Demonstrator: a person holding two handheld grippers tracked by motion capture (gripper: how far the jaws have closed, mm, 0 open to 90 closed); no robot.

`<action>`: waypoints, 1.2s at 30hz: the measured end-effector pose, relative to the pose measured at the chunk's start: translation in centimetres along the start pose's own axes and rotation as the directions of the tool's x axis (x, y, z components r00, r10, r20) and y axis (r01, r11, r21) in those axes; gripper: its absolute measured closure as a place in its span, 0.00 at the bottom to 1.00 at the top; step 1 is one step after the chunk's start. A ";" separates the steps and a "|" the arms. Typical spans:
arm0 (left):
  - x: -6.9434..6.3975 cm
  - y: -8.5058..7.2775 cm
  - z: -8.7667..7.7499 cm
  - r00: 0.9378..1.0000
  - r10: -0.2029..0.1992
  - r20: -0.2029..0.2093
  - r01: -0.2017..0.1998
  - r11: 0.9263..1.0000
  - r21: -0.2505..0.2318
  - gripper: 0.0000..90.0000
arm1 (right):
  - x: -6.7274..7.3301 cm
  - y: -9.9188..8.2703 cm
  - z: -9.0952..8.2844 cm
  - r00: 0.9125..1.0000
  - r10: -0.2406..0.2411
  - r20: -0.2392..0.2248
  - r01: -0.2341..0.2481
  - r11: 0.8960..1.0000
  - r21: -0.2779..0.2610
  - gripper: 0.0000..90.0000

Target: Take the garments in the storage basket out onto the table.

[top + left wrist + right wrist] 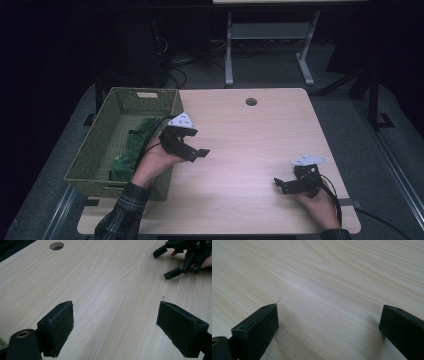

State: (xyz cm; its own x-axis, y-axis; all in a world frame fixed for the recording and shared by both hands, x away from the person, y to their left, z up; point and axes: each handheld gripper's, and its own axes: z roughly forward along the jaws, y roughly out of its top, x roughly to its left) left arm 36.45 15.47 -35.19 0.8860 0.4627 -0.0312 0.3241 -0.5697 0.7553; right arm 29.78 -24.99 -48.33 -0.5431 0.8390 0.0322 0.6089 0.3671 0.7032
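A green basket (107, 165) sits at the worktop's (250, 150) left edge, hanging partly over it, with a green cloth (131, 150) crumpled on its floor against the right wall. The cloth looks soft and dark, bunched in loose folds, one patch catching the light; its full shape cannot be made out through the weave.

Just right of the basket, the left gripper (199, 154) hangs above the wood, tilted forward, jaws spread wide and holding nothing. Its own view shows the two black pads (58, 327) far apart over bare woodgrain, with a round cable hole (56, 245) at the far edge. That stance, judged from its spot beside the basket rim, suits a hand between moves: near the cloth, but not reaching in.

Across a bare stretch of worktop, the right gripper (281, 184) rests low near the front right corner, pointed left, jaws likewise wide apart and empty. It appears parked clear of the basket, well apart from the cloth.
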 end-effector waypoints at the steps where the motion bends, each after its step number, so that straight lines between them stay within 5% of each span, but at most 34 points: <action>1: 0.2 -0.1 -0.2 1.000 -0.004 -0.004 0.004 1.000 -0.001 0.15 | 0.0 0.0 0.0 1.000 0.001 0.002 -0.001 1.000 0.000 0.02; 24: 2.9 -1.9 -4.0 0.993 -0.064 -0.099 0.063 0.998 -0.014 0.15 | 0.0 0.0 0.0 1.000 0.003 0.002 -0.003 1.000 -0.001 0.02; 36: 4.3 -3.2 -6.3 0.981 -0.103 -0.162 0.101 0.995 -0.018 0.17 | 0.0 0.0 0.0 1.000 0.002 0.001 -0.002 1.000 -0.001 0.02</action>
State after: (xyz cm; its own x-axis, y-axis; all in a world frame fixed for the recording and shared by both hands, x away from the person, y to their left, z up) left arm 37.18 23.58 -33.58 0.7824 0.6228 -0.0019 0.4058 -0.5074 0.7602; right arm 29.76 -24.98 -48.34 -0.5411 0.8403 0.0328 0.6096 0.3651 0.7036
